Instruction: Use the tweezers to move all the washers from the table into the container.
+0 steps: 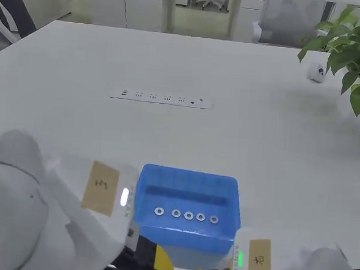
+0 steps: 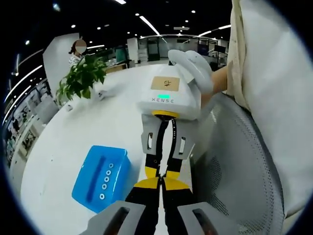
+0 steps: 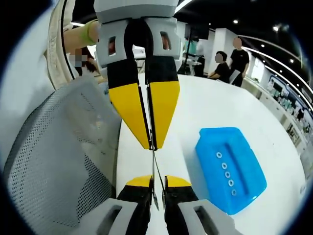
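Note:
A blue container [image 1: 190,175] stands near the table's front edge, with several washers [image 1: 188,215] in a row inside it. It also lies left of the jaws in the left gripper view [image 2: 88,188] and right of them in the right gripper view [image 3: 244,166]. Thin metal tweezers [image 3: 154,176] run between the two grippers, which meet tip to tip over the table edge. My right gripper [image 3: 155,191] is shut on the tweezers. My left gripper [image 2: 160,180] is shut, and its yellow tips close on the tweezers' far end [image 3: 152,147].
A white power strip [image 1: 161,98] lies mid-table. A potted plant [image 1: 356,54] and a small white object [image 1: 317,72] sit at the far right. A grey mesh chair [image 2: 234,181] is beside the grippers. People stand in the background [image 3: 234,58].

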Available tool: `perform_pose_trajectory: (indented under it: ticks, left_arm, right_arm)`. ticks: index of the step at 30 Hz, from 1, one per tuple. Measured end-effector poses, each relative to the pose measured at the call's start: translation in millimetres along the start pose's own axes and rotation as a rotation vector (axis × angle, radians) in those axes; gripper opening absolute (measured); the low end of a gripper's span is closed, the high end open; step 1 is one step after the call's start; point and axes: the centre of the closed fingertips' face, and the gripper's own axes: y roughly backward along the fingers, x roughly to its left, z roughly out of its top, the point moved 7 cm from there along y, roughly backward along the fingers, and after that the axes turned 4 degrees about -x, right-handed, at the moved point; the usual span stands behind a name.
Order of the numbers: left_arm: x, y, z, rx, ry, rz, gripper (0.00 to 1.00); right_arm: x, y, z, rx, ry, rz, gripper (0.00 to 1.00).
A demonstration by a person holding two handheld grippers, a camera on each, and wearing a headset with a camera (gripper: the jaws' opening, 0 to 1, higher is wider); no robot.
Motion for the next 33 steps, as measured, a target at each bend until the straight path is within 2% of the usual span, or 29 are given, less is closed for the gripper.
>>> perform_pose_trajectory:
  ticks: [5, 14, 17, 20, 25, 29, 33]
  left_arm:
    - [-1.8, -6.9, -13.9, 0.079, -0.037, -0.014, 0.00]
    - [-0.4, -12.4, -33.2, 0.135, -0.024, -0.025, 0.00]
    - [1.7, -11.5, -36.9, 0.143, -0.023, -0.026, 0.00]
    - [4.2, -12.7, -43.2, 0.157, -0.015, -0.026, 0.00]
    - [6.9, -19.0, -55.3, 0.195, 0.002, -0.035, 0.00]
    - [8.5, -24.9, -63.9, 0.238, 0.010, -0.050, 0.00]
    - [10.3, -30.5, -72.4, 0.278, 0.020, -0.058, 0.00]
  right_arm:
    - [2.2, -4.0, -7.9, 0.037, 0.008, -0.003, 0.05]
    - [2.5, -6.5, -16.7, 0.022, -0.040, -0.002, 0.07]
    - [4.8, 0.2, -17.8, 0.001, -0.047, 0.013, 0.14]
    - [7.4, 12.9, -18.6, -0.047, -0.098, 0.014, 0.23]
    - [9.8, 37.1, -26.9, -0.056, -0.111, 0.014, 0.31]
    - [8.0, 55.8, -32.4, -0.098, -0.162, -0.045, 0.42]
    - [2.0, 76.3, -35.1, -0.168, -0.221, -0.158, 0.54]
